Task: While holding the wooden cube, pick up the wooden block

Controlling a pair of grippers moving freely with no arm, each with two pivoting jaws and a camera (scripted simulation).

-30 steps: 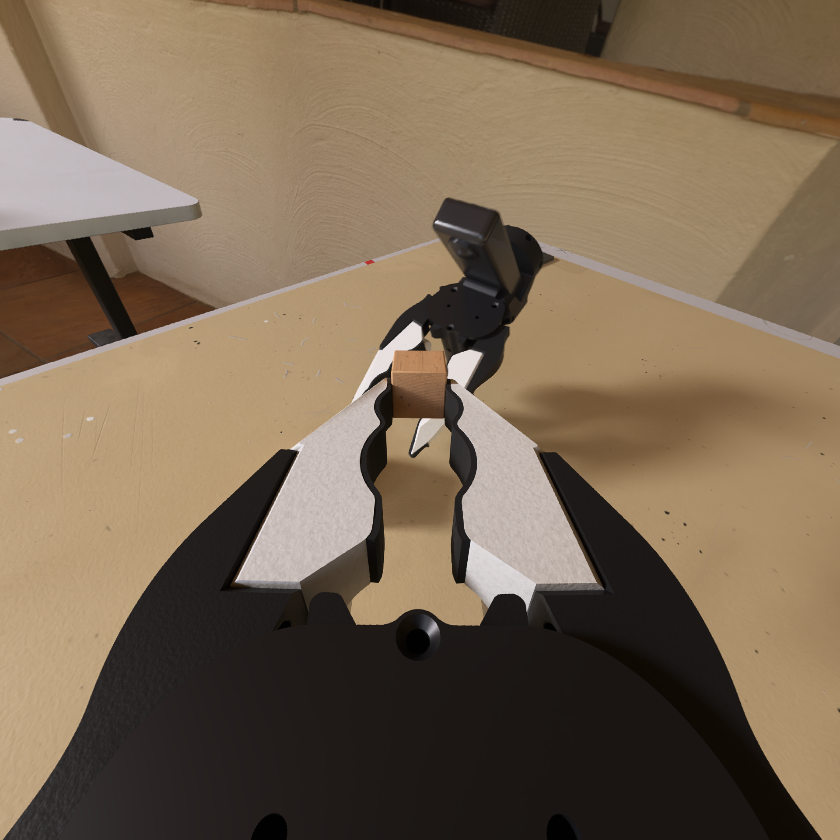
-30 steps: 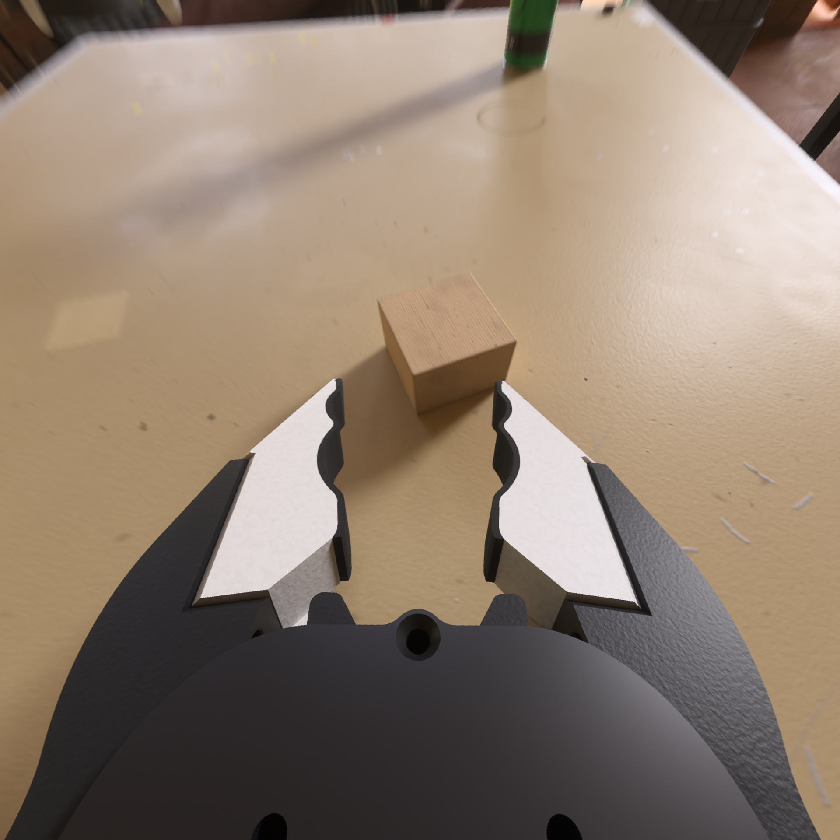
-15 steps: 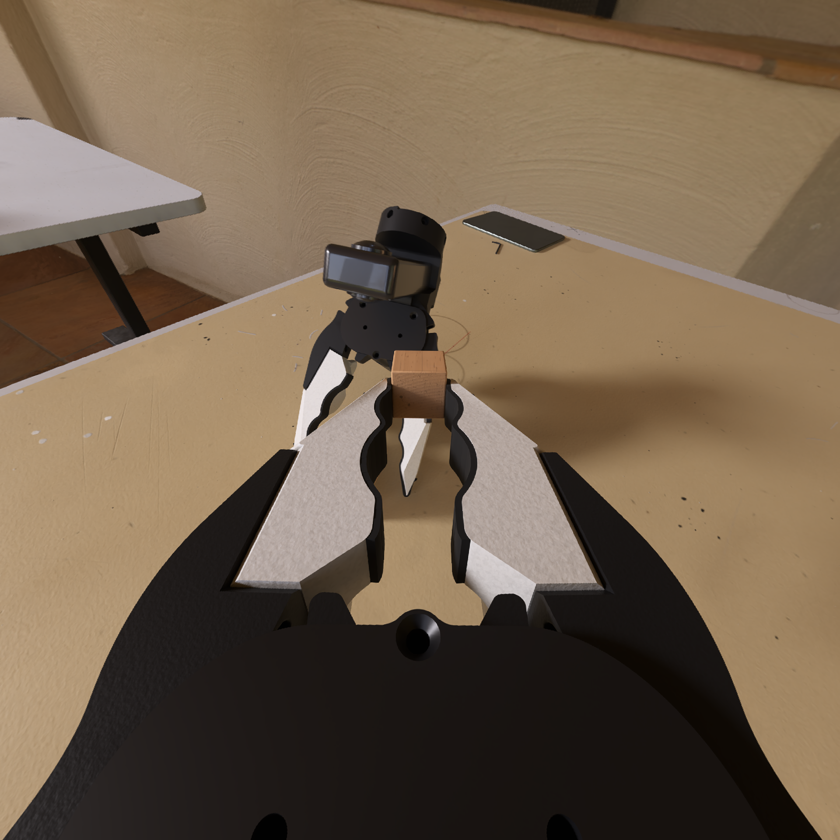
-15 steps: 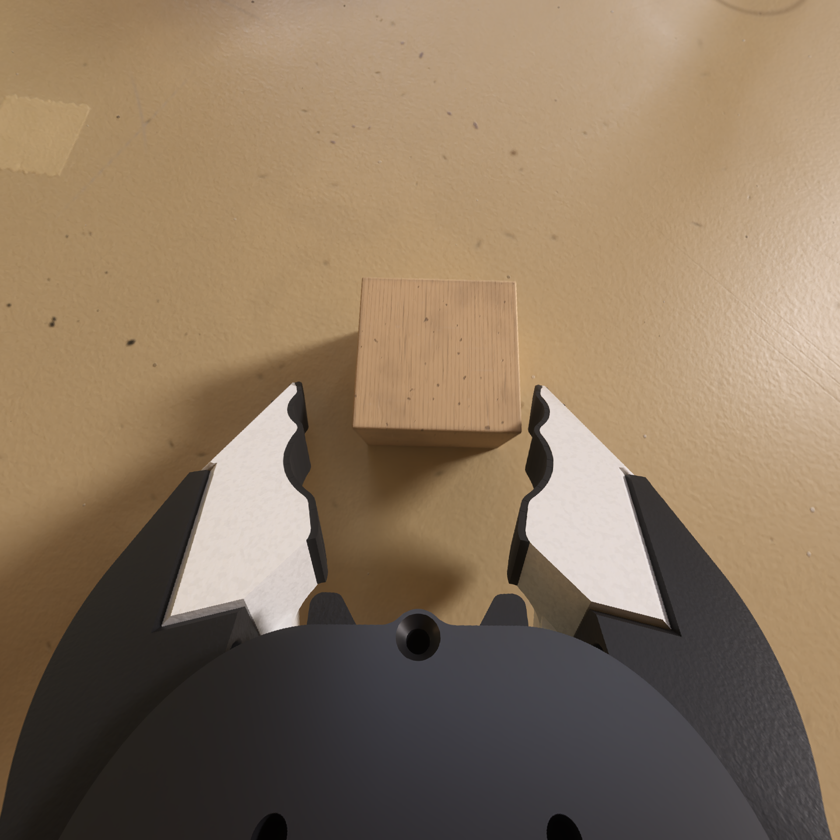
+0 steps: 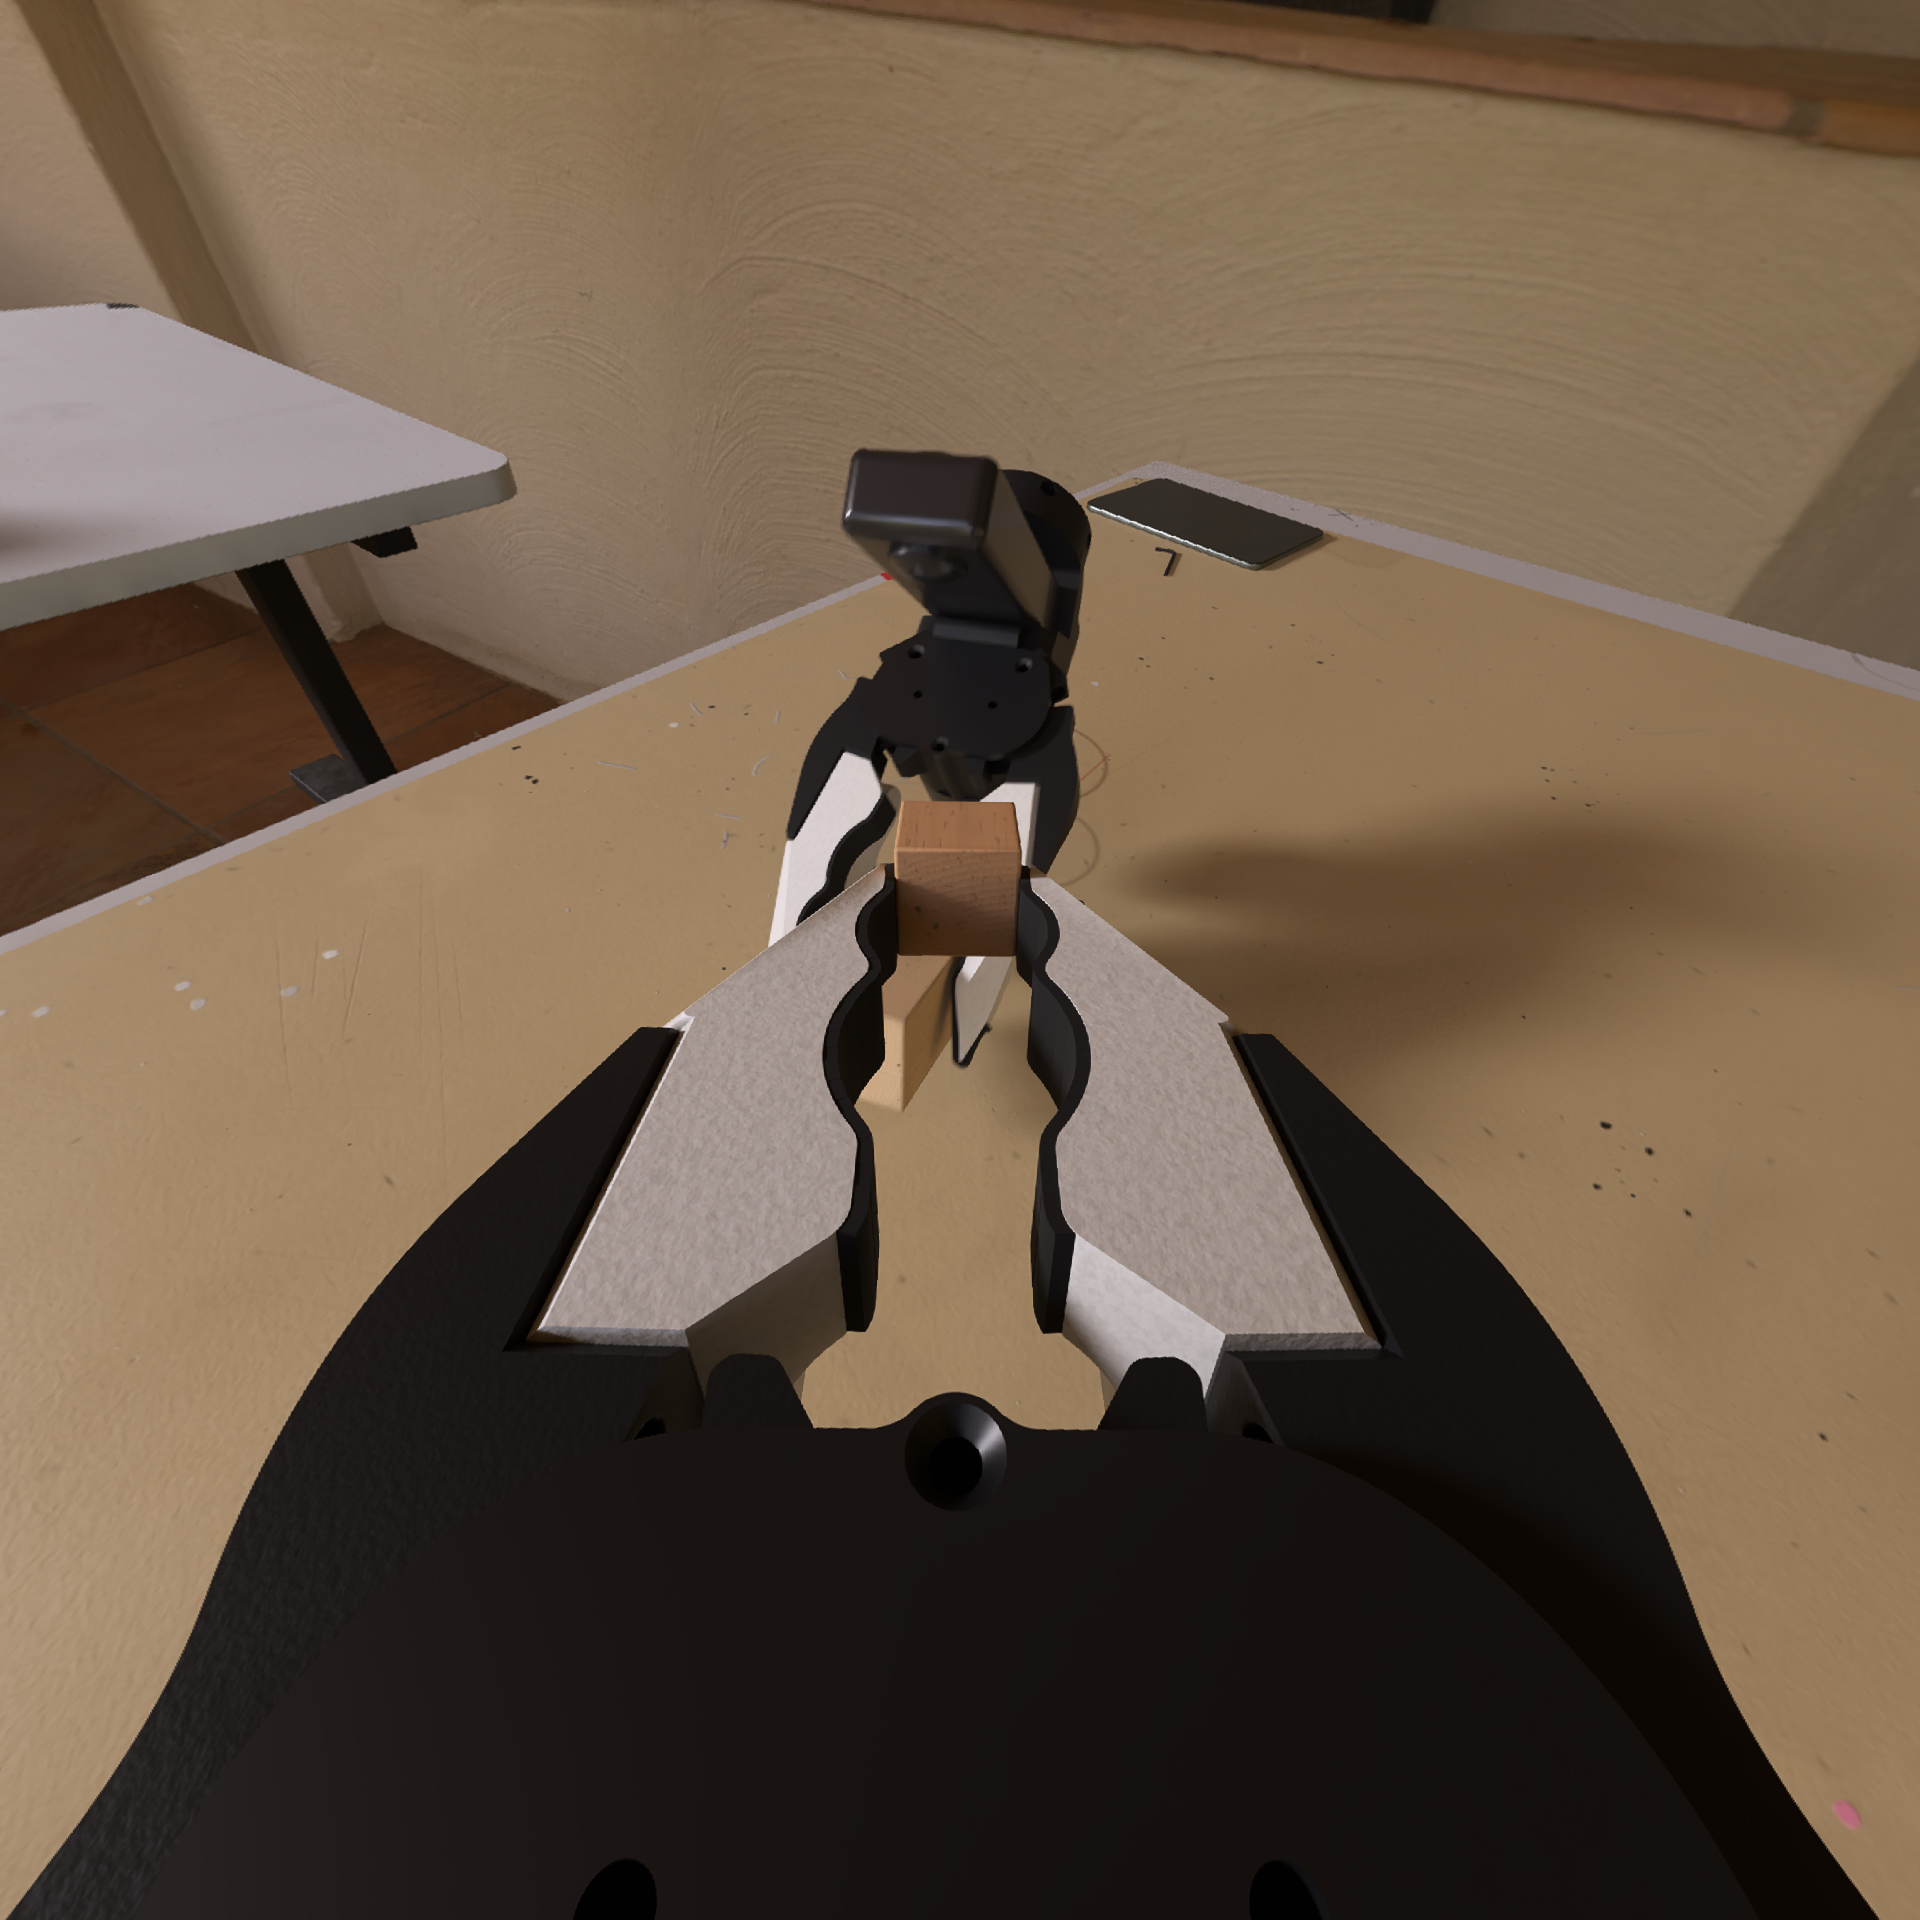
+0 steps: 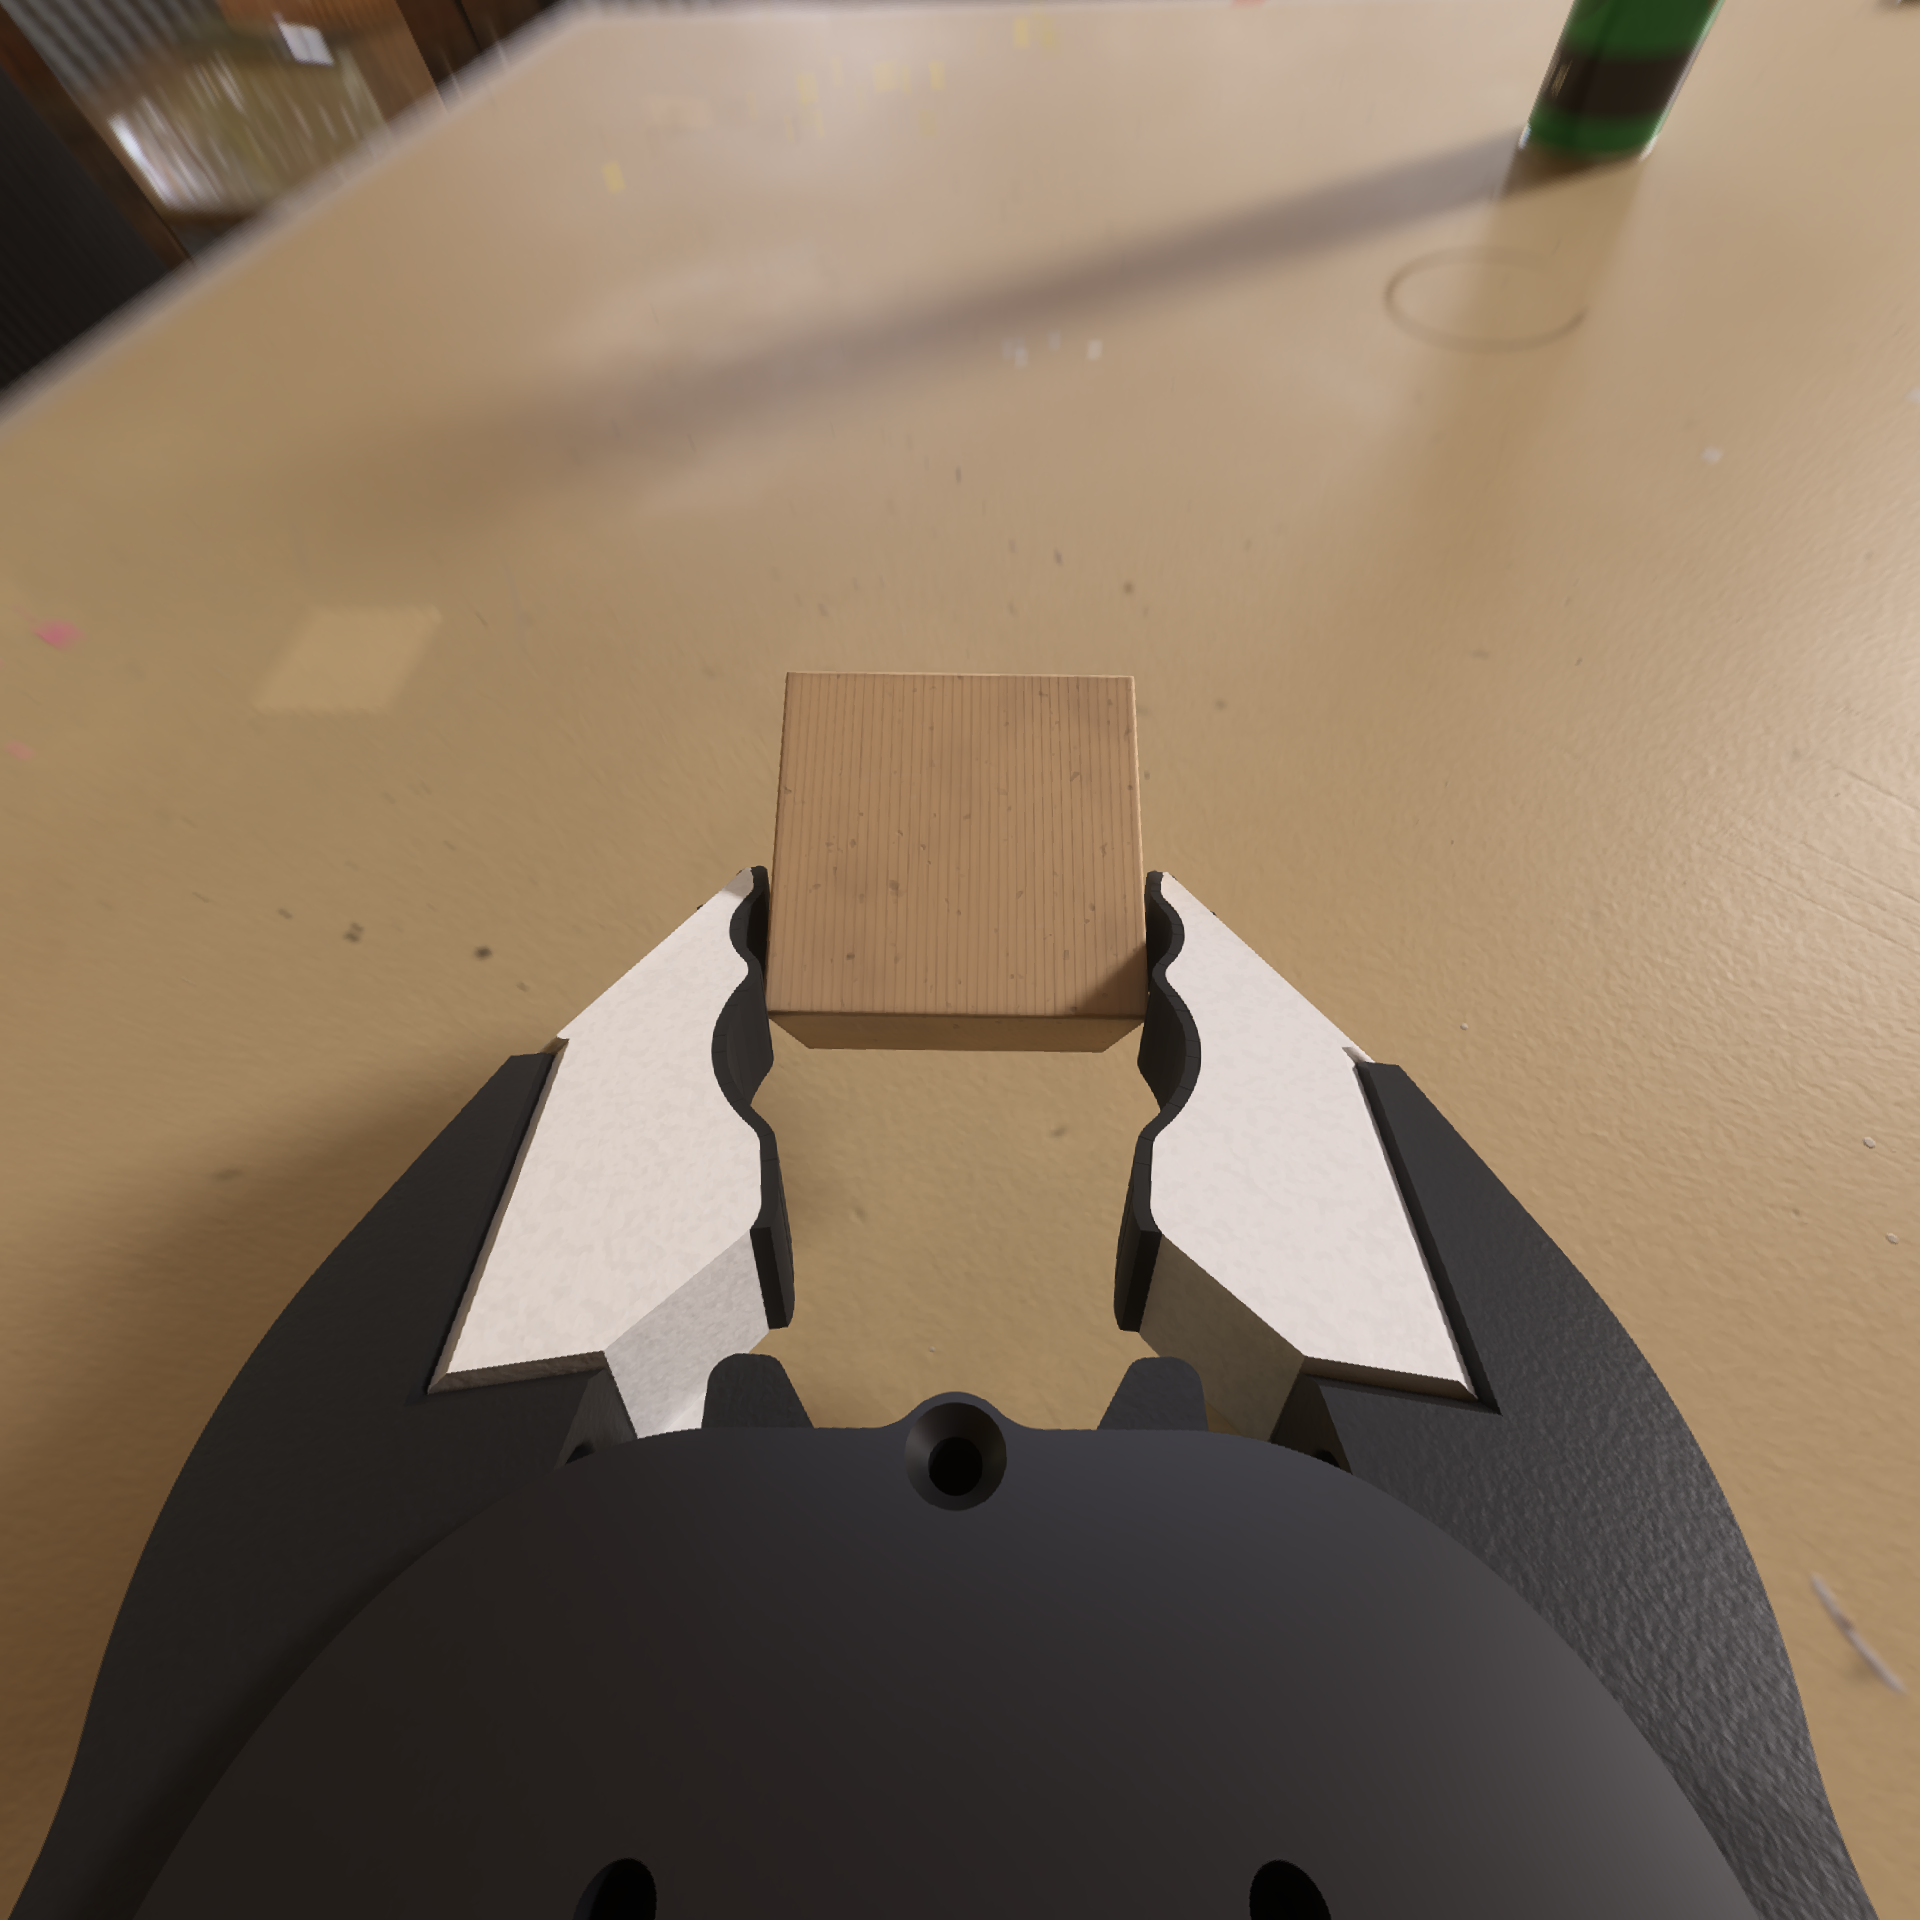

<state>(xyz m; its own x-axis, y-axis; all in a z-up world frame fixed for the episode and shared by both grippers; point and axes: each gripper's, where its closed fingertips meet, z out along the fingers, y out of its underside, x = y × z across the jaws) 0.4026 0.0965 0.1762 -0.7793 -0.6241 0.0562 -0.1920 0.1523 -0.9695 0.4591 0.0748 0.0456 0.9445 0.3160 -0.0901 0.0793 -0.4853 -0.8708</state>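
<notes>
My left gripper (image 5: 954, 914) is shut on the small wooden cube (image 5: 954, 878), held at its fingertips above the tan table (image 5: 1455, 987). Just beyond it the right gripper's black body (image 5: 956, 707) points down, its white fingers (image 5: 821, 862) on either side of the larger wooden block (image 5: 909, 1039). In the right wrist view my right gripper (image 6: 956, 883) is closed on the wooden block (image 6: 956, 847), with both fingertips against its sides. The block is low at the table (image 6: 416, 468); I cannot tell whether it is off the surface.
A dark phone (image 5: 1205, 523) lies at the table's far corner. A white side table (image 5: 208, 457) stands beyond the left edge, before a plaster wall. A green bottle (image 6: 1600, 73) stands far right in the right wrist view, near a ring mark (image 6: 1486, 301).
My right gripper has moved forward over the block and closed on its sides, and it has tilted up from looking straight down. My left gripper still holds the cube.
</notes>
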